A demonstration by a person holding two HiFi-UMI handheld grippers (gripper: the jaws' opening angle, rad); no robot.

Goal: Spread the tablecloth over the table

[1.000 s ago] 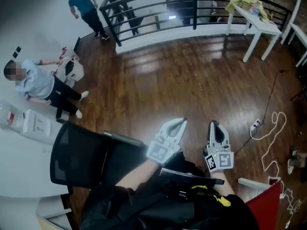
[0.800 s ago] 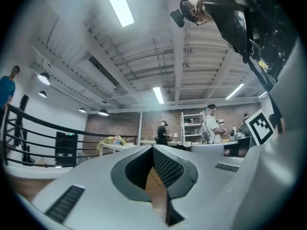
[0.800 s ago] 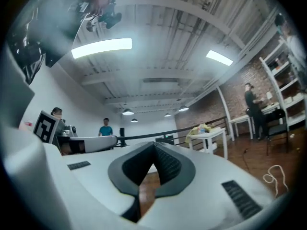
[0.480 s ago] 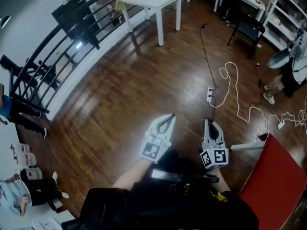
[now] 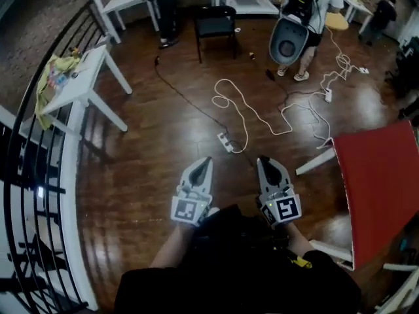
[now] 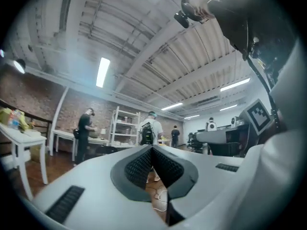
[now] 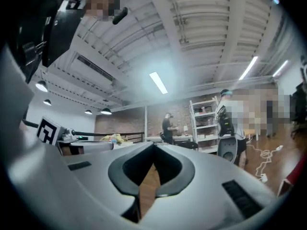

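the only print that can be made out is the black-and-white square marker on each gripper's cube, seen in the head view. the left gripper (image 5: 201,165) and the right gripper (image 5: 265,163) are held side by side above the wooden floor (image 5: 157,142), each with its jaws pressed together and nothing caught between them, as both gripper views show. the red tablecloth (image 5: 383,188) is seen at the right edge of the head view, laid on a white-legged table (image 5: 313,164), apart from the right gripper, and a white cable (image 5: 262,106) is looped on the floor beyond
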